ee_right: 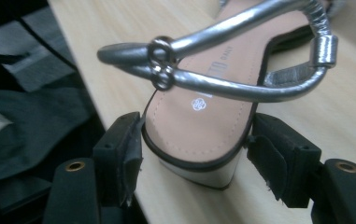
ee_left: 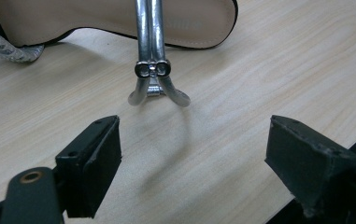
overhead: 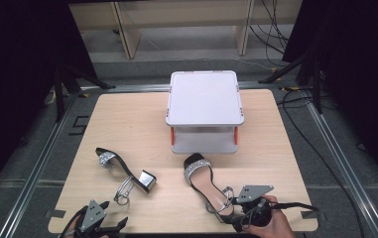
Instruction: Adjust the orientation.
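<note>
Two sandals on bench. Right tool [ee_right: 194,154] clamps heel of right sandal [overhead: 204,181], pads touching both sides. Left tool [ee_left: 192,158] wide open, empty, near left sandal [overhead: 127,173] strap.

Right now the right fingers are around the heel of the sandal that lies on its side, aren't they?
Not quite: the right gripper has its fingers around the heel of the upright sandal, as the high view shows. The sandal on its side lies near the left gripper.
</note>
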{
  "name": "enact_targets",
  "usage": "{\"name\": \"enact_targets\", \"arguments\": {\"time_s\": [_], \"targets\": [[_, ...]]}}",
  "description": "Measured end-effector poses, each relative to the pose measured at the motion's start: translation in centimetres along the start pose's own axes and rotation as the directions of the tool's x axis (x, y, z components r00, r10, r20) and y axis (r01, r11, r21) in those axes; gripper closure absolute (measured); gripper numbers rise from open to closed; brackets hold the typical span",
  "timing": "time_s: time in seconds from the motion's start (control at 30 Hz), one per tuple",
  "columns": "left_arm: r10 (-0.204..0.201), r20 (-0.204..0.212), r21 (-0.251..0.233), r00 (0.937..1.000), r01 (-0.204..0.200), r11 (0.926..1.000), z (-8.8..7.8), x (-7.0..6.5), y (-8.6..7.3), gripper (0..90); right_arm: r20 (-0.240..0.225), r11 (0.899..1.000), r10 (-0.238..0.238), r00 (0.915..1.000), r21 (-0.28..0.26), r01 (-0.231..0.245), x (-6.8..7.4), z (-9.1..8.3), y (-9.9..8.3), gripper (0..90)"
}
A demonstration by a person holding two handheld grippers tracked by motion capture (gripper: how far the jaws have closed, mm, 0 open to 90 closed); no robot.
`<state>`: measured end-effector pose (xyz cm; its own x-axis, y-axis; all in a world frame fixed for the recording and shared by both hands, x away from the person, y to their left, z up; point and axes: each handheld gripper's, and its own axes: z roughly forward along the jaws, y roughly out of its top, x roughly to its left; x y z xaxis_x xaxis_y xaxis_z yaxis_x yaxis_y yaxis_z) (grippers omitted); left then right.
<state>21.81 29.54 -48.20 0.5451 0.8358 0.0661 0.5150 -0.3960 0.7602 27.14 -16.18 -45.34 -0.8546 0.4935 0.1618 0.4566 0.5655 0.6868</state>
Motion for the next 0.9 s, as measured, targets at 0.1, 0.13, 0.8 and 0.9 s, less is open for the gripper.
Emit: {"name": "enact_targets", "arguments": {"time_s": [0.1, 0.13, 0.8, 0.9], "targets": [[0.000, -0.001, 0.000, 1.0000, 0.000, 1.0000, 0.0, 0.0, 0.0, 17.7, -0.040, 0.998, -0.011, 0.9991, -0.060, 0.009, 0.0, -0.6, 0.3, 43.3], [-0.001, 0.000, 0.000, 1.0000, 0.001, 1.0000, 0.0, 0.0, 0.0, 17.6, -0.015, 0.997, -0.010, 0.9998, -0.074, 0.009, -0.2, -1.1, 0.3, 47.2], [-0.015, 0.000, -0.004, 0.9999, 0.015, 0.9999, 0.2, 0.0, 0.0, 17.6, 0.095, 0.996, -0.066, 0.9933, -0.051, 0.071, -2.8, -0.1, 1.5, 67.2], [-0.010, -0.001, -0.004, 1.0000, 0.010, 0.9999, 0.2, 0.0, 0.1, 17.7, 0.084, 0.996, -0.069, 0.9941, -0.047, 0.073, -2.9, 0.5, 1.9, 69.6]]}}
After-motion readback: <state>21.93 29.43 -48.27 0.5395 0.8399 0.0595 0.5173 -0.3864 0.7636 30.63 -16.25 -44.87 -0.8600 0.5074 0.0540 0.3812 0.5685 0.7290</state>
